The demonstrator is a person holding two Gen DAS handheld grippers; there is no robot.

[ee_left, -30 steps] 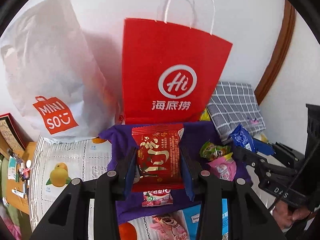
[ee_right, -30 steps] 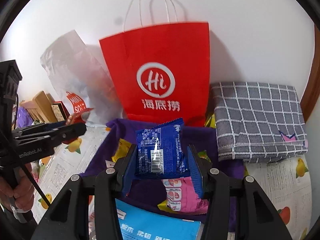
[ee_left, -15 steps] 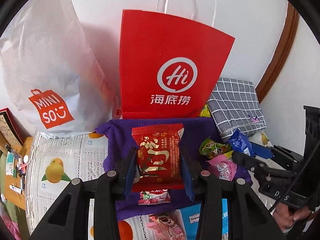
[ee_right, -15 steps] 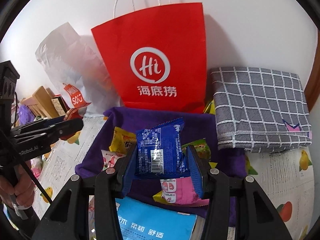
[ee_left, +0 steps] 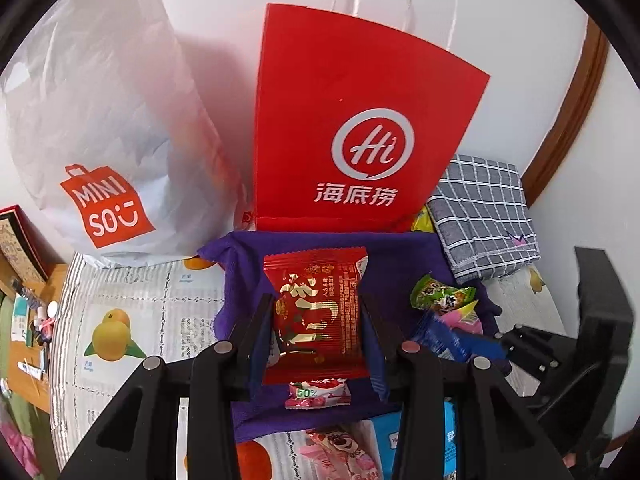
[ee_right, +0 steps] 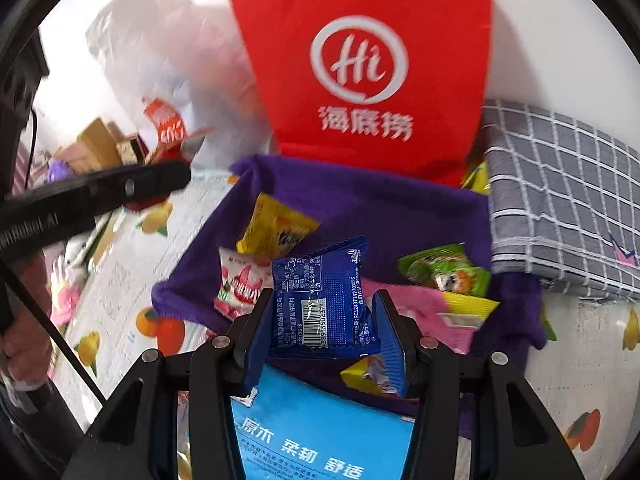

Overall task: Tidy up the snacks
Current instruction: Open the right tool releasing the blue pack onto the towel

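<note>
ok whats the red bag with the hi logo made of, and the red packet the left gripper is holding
Red bag: looks like matte paper, stiff flat panels with sharp creases and white twisted cord handles. Red packet: seems glossy plastic or foil film, with metallic gold print, glare and crimped serrated ends, pinched in the left gripper.

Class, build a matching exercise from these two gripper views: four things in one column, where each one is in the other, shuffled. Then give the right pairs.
Things:
1. red snack packet
2. blue snack packet
3. red paper bag
4. grey checked cloth

Places:
A. folded, right of the purple cloth
B. in the right gripper
C. upright against the wall
D. in the left gripper

Pairs: 1-D, 2-B, 3-C, 4-A
</note>
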